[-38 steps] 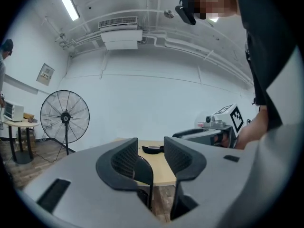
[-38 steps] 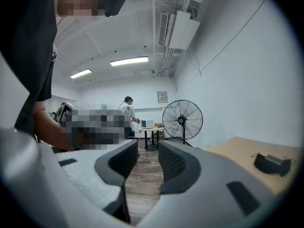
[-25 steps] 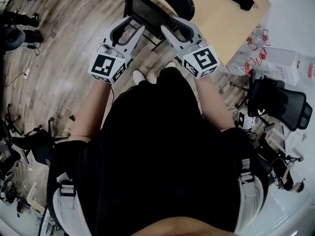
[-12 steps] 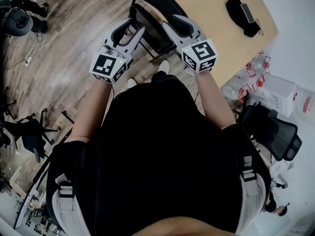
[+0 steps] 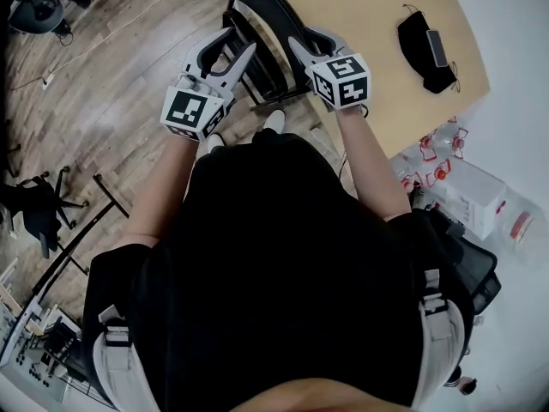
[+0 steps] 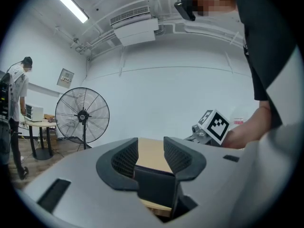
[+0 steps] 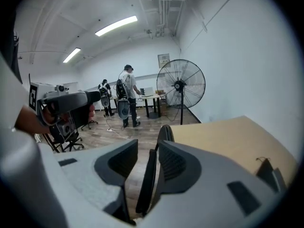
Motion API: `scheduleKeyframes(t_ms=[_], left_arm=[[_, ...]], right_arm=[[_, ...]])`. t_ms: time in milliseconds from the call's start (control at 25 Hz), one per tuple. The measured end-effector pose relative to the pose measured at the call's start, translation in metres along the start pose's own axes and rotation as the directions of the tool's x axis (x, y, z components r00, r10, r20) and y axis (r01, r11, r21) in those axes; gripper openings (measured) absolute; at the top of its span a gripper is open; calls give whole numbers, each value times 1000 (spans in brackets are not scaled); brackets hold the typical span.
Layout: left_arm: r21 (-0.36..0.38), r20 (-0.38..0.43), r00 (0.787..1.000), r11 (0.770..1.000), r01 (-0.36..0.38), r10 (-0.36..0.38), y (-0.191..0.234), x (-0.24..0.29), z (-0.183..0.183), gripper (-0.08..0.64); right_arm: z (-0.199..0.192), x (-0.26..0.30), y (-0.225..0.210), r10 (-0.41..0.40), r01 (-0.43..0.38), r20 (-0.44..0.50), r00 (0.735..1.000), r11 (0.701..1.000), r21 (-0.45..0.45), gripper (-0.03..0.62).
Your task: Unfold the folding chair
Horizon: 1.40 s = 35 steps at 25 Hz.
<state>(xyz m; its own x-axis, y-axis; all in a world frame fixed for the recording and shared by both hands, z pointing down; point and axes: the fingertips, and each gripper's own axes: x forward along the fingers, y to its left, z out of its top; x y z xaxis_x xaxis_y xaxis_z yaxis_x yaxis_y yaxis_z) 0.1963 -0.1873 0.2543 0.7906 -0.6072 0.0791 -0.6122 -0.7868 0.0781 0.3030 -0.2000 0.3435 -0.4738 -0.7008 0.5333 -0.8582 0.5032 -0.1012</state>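
the left gripper (image 6: 151,151) is clenched on a black slab of the chair (image 5: 276,9), which fills the gap low between its pads. the right gripper (image 7: 147,148) has a thin black panel of the same chair edge-on between its jaws. the panel lies against the right pad, with a sliver of floor (image 5: 129,58) showing beside the left pad near the tips. i judge it gripped lower down, though the contact there is hard to make out.

in the head view the two grippers sit on either side of the chair's upper part, left gripper on its left side, right gripper on its right. the chair stands upright at the near edge of the table (image 5: 377,7), between the table and the person. a fan (image 6: 81,115) stands well beyond the table, toward its left.

as for progress, the chair looks still folded: its seat and back read as one flat, narrow stack, and no seat surface lies open. so only the taking hold seems done. what is left, by my reading, is the whole opening: drawing seat and back apart until the frame spreads, then setting it square on the floor, clear of the table.
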Motion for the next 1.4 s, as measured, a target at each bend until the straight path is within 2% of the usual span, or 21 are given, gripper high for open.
scheduleKeyframes(t_ms=[320,560,800,1160,1400], left_arm=[[4,-7,996,996,-86,86,5,21,-19,164],[-16,-17,990,990,-140,139,15,24,-29,164],[-37,-22,983,982,-183,183,24,18,-33,164],[-42,-30,979,978,-202,201,29,12,-38,164],[-47,-37,978,978,-205,204,31,7,-43,164]], right_arm=[[-35,33,-39,-2,-4,-180,984,999,-35,126],[-62,60,-51,35,-52,-305,952,997,-49,130],[-75,74,-57,41,-60,-391,919,997,-38,143],[-84,86,-59,43,-53,-455,889,999,-8,144],[-86,90,-59,21,-21,-473,881,1000,6,144]])
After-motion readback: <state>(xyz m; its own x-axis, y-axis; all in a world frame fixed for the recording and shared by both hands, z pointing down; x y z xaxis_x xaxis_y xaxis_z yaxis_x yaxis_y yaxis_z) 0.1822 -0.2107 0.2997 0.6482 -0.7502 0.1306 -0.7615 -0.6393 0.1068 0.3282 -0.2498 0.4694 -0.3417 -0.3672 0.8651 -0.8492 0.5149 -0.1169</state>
